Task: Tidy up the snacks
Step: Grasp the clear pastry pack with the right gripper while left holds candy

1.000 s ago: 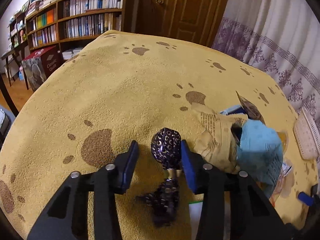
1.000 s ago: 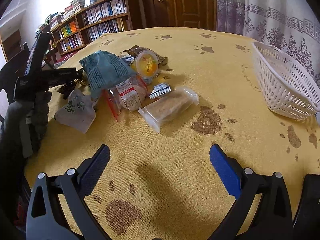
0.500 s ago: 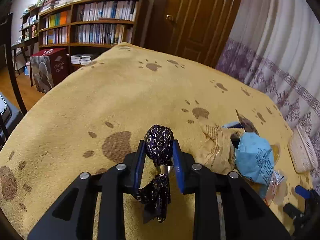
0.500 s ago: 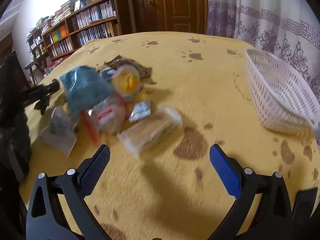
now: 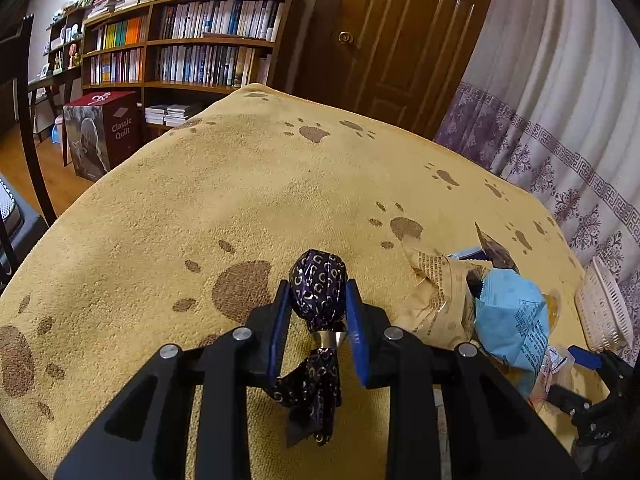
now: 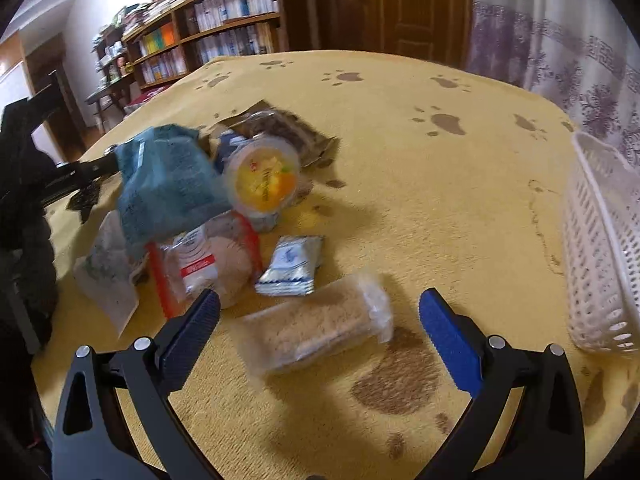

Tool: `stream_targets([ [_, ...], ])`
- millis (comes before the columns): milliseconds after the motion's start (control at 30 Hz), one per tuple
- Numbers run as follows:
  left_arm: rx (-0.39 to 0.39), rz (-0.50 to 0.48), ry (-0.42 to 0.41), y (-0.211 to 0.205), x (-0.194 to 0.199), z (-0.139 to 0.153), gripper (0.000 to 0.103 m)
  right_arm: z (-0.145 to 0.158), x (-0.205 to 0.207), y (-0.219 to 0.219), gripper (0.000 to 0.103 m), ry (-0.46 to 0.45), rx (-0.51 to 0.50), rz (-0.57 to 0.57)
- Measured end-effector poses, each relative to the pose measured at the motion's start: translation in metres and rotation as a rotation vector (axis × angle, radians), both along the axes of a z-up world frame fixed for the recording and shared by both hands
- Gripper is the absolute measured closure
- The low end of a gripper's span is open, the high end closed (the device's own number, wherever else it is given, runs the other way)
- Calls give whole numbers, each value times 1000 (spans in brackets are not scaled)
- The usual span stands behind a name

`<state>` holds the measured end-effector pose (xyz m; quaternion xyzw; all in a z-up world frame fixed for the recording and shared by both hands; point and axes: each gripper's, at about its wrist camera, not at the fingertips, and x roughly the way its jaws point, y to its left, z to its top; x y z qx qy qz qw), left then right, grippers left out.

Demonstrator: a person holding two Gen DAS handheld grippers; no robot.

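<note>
My left gripper (image 5: 318, 300) is shut on a round sweet in a dark purple patterned wrapper (image 5: 318, 294), held just above the yellow paw-print cloth (image 5: 240, 200); the wrapper's tail hangs back between the fingers. My right gripper (image 6: 320, 312) stands open, just short of a clear-wrapped cereal bar (image 6: 316, 332) that lies partly between its fingertips. Behind the bar is the snack pile: a small white sachet (image 6: 292, 266), a red-edged clear packet (image 6: 212, 264), a yellow jelly cup (image 6: 262, 182) and a blue bag (image 6: 168, 184). The blue bag (image 5: 512, 320) also shows in the left wrist view.
A white slotted basket (image 6: 600, 248) sits at the cloth's right edge, also seen as the basket (image 5: 604, 312) in the left wrist view. A tan paper packet (image 5: 440, 292) lies right of my left gripper. Bookshelves (image 5: 192, 48), a door (image 5: 392, 40) and a curtain (image 5: 560, 100) stand beyond the table.
My left gripper has shut on the purple sweet and lifted it slightly. The right gripper has moved forward towards the cereal bar and stayed open.
</note>
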<state>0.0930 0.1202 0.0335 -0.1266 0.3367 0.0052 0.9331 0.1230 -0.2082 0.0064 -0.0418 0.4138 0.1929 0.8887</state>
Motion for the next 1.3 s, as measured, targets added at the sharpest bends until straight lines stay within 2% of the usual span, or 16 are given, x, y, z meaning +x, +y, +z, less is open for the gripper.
stream_targets([
  [167,1,-5,4,-2,1,0,76,-4,-16,16,2,-30,-76,62],
  [200,1,-5,4,-2,1,-1,76,-4,-17,18,5,-34,-85,63],
  [267,-1,-4,5,-2,1,-1,76,-6,-17,18,21,-29,-92,55],
  [467,-9,3,5,0,1,-2,76,-5,-23,12,31,-26,-68,30],
  [800,-18,19,-16,5,-4,-1,76,21,-47,-4,32,-78,32,-11],
  [1033,20,44,-6,4,-7,2,76,53,-57,-44,32,-173,122,-140],
  [1133,39,55,0,2,-11,5,76,67,-58,-76,32,-221,161,-242],
  [1300,72,66,0,-2,-20,15,76,73,-52,-122,32,-261,191,-397],
])
